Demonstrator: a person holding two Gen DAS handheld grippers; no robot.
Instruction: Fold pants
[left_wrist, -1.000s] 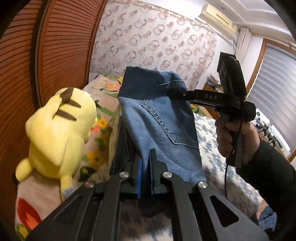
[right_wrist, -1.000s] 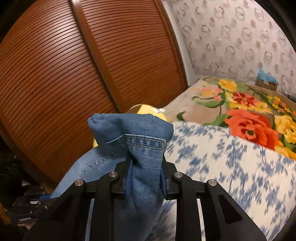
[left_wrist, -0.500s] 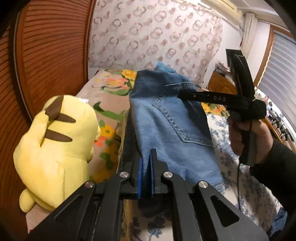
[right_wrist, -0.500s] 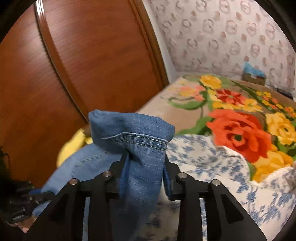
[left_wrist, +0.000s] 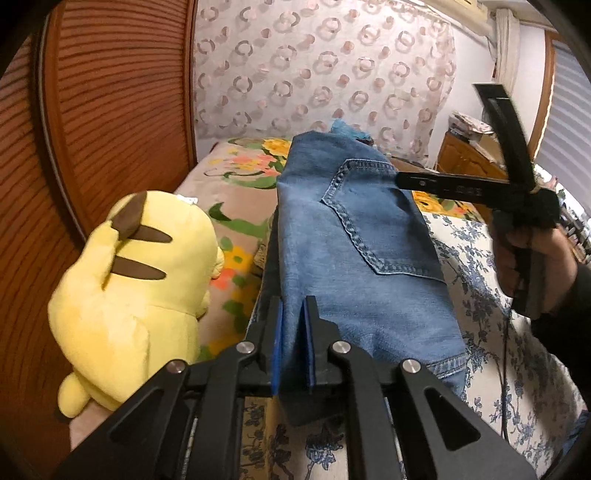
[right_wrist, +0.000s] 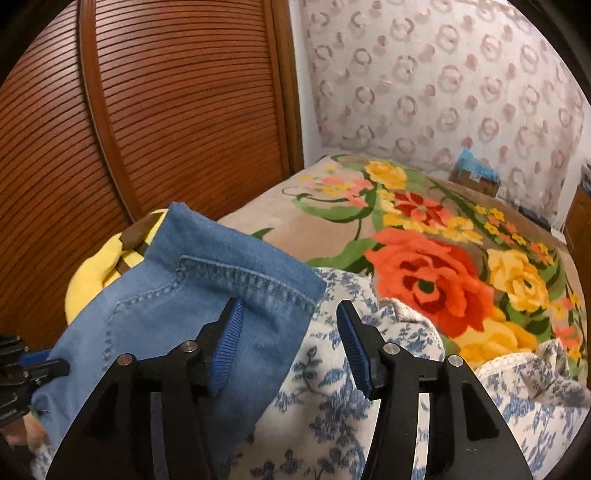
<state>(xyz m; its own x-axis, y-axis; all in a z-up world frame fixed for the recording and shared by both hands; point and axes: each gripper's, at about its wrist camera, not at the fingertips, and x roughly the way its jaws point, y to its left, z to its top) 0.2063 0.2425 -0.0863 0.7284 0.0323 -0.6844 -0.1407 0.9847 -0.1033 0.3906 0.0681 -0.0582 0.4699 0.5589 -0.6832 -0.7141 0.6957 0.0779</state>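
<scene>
pinching a fold of the jeans (left_wrist: 354, 254) in my left gripper (left_wrist: 292, 345), its jaws just easing a little but pads touching denim. my right gripper (right_wrist: 290, 349) is standing parted — jaws have just been opening, the pocket hem lying loose against one pad. both are angling down over the blue-flowered sheet (right_wrist: 332, 398), jeans now lying on it beside the yellow plush (left_wrist: 136, 291) — a second ago they were hanging lifted.
</scene>
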